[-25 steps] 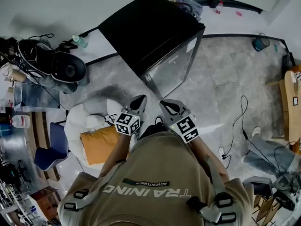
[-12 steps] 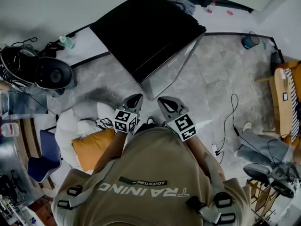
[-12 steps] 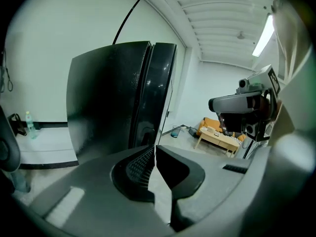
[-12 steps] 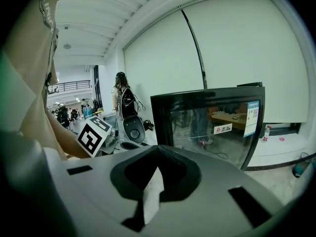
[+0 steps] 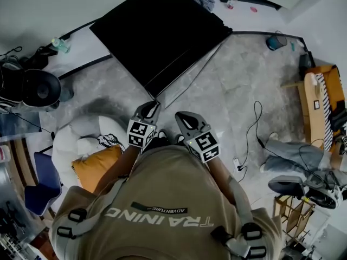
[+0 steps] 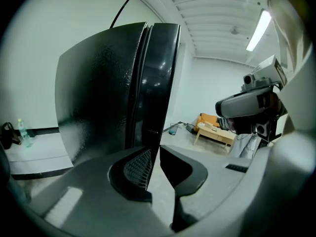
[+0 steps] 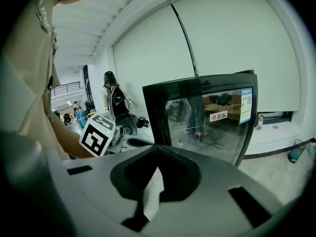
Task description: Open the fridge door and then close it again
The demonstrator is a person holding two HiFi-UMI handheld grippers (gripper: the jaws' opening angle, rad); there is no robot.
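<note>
Left hand-held gripper point(image 5: 150, 106) narrowly apart by fridge point(image 5: 157, 31) corner; right hand-held gripper point(image 5: 181, 117) closed; cushion point(image 5: 92, 167), cable point(image 5: 252, 129) nearby.

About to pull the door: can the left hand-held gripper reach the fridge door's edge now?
Probably yes: the left hand-held gripper sits right by the fridge door edge, jaws slightly apart, nothing in between.

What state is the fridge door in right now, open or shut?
Shut: in the left hand-held gripper view the door lies flat against the fridge body, with only a thin seam between them.
</note>
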